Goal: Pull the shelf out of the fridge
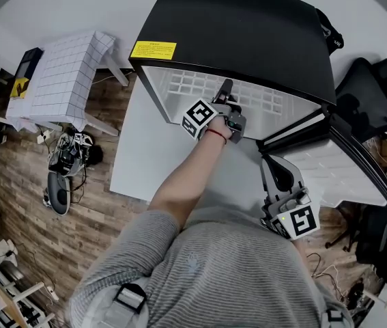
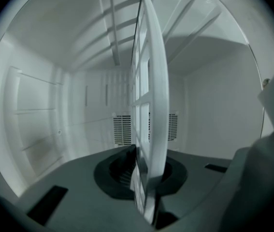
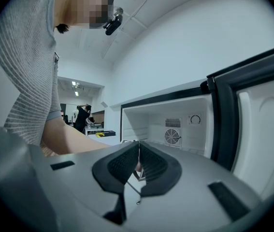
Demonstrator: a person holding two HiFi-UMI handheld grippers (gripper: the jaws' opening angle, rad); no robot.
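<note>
Now: left tool point(image 2: 146, 178) clamped on shelf point(image 2: 151, 81) front edge | right tool point(image 3: 137, 166) closed, empty, outside fridge point(image 1: 248, 33) | door point(image 1: 357, 162) open

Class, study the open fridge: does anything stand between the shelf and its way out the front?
Nothing visible does. The left gripper is shut on the front edge of the shelf, the door stands swung aside, and the right gripper, shut and empty, sits outside, off that path.

Clear fridge point(image 1: 248, 33) cavity above and below shelf point(image 1: 179, 84), door point(image 1: 347, 166) swung aside right
</note>
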